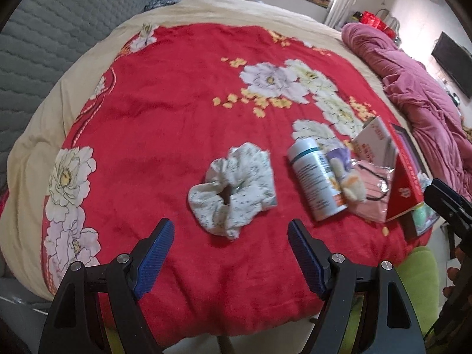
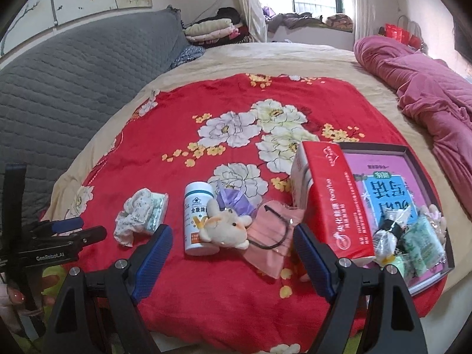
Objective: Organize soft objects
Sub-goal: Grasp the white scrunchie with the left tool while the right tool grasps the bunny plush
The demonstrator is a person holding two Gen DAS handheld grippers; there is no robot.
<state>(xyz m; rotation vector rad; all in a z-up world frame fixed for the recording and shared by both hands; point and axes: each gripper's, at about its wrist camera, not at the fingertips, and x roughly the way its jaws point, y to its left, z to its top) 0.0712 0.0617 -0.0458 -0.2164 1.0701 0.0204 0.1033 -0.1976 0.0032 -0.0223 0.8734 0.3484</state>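
On the red floral blanket [image 1: 177,112] lies a white floral scrunchie [image 1: 233,188] [image 2: 138,215], just beyond my open left gripper [image 1: 230,230], which holds nothing. To its right lie a white pill bottle [image 1: 315,180] [image 2: 198,218], a small cream plush toy [image 2: 227,228] [image 1: 349,185], a purple cloth piece [image 2: 236,203] and a pink face mask [image 2: 271,236] [image 1: 373,194]. My right gripper [image 2: 233,234] is open above the plush toy and mask, touching neither. The left gripper [image 2: 67,233] also shows at the left edge of the right wrist view.
A red tissue box [image 2: 333,197] leans on a dark tray [image 2: 413,153] with a pink book and several small soft packs [image 2: 419,242]. A crumpled pink quilt [image 2: 427,88] lies at the right, a grey quilted headboard [image 2: 73,82] at the left. A hand [image 2: 11,298] shows bottom left.
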